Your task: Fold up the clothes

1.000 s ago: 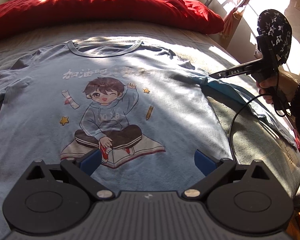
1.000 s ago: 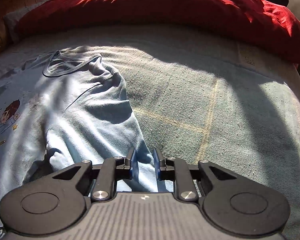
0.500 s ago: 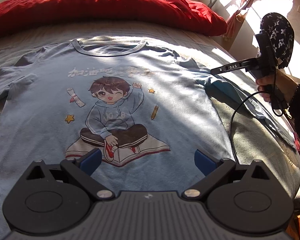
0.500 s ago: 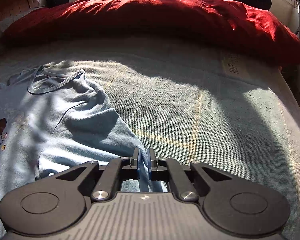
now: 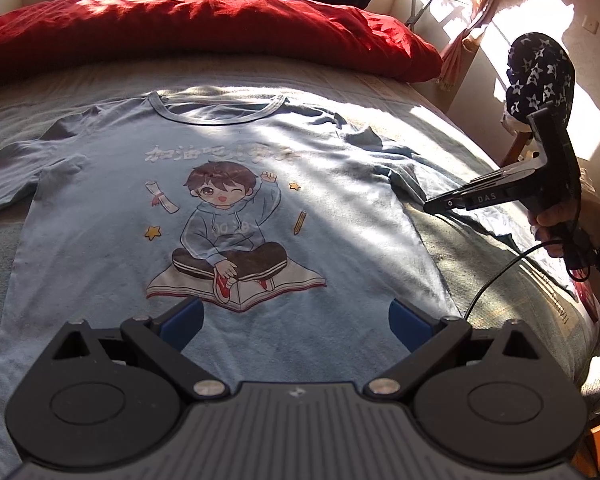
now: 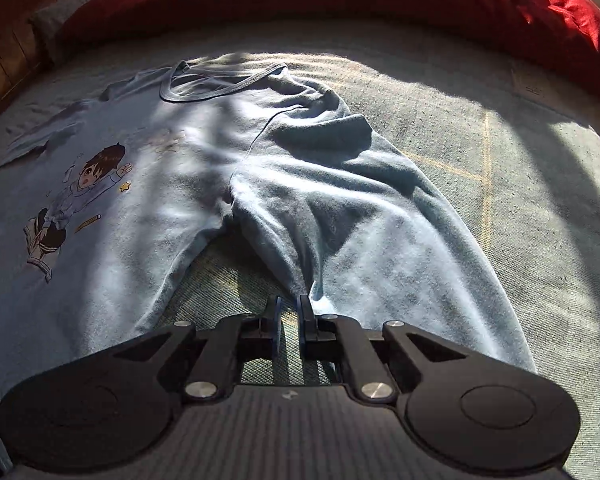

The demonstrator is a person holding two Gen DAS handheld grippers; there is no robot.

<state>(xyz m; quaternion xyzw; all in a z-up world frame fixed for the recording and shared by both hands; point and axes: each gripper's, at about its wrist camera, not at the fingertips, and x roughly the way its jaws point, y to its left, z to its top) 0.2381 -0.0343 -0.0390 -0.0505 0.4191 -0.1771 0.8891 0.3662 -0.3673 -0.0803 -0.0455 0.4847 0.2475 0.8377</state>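
A light blue T-shirt (image 5: pixel 236 208) with a cartoon boy print lies face up on the bed, neck towards the red duvet. My left gripper (image 5: pixel 296 320) hangs open over the shirt's lower part with nothing between its blue pads. My right gripper (image 6: pixel 290 306) has its jaws almost together, and the shirt's right sleeve (image 6: pixel 360 220) rises in a taut ridge to its tips, pinched there. In the left wrist view the right gripper (image 5: pixel 430 206) sits at the sleeve's end, held by a hand (image 5: pixel 556 216). The shirt body (image 6: pixel 140 208) lies to its left.
A red duvet (image 5: pixel 204 28) is heaped across the head of the bed. The grey-green bed cover (image 6: pixel 520 200) stretches to the right of the sleeve. A black cable (image 5: pixel 496 276) hangs from the right gripper. The bed's right edge and a sunlit wall are close by.
The right gripper's jaws narrowed onto the sleeve and it moved sideways, drawing the sleeve out flat away from the shirt body. The left gripper stayed open and drew back a little.
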